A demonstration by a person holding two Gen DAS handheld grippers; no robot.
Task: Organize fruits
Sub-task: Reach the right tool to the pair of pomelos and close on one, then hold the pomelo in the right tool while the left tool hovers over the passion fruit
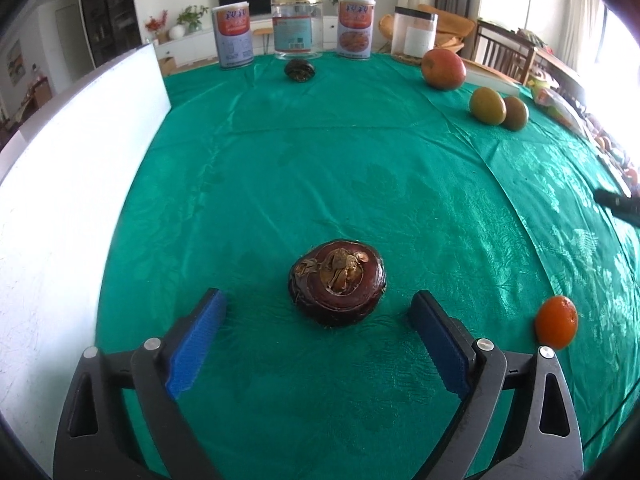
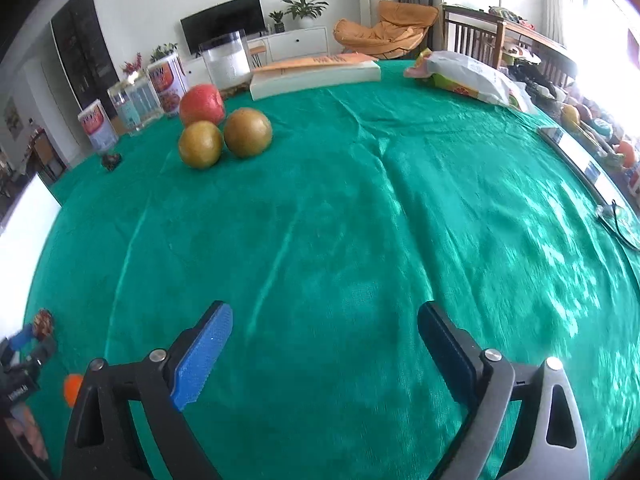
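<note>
A dark brown water chestnut lies on the green tablecloth, just ahead of my left gripper. That gripper is open, its blue pads clear of the chestnut on both sides. A small orange fruit rests to the right of it. A second water chestnut lies far back. A red apple and two brown-green round fruits sit together at the back left in the right wrist view. My right gripper hangs open over bare cloth, nothing between its fingers.
Two printed cans and clear jars line the far edge. A white board stands at the left. A book and a snack bag lie at the back, with more clutter at the right edge.
</note>
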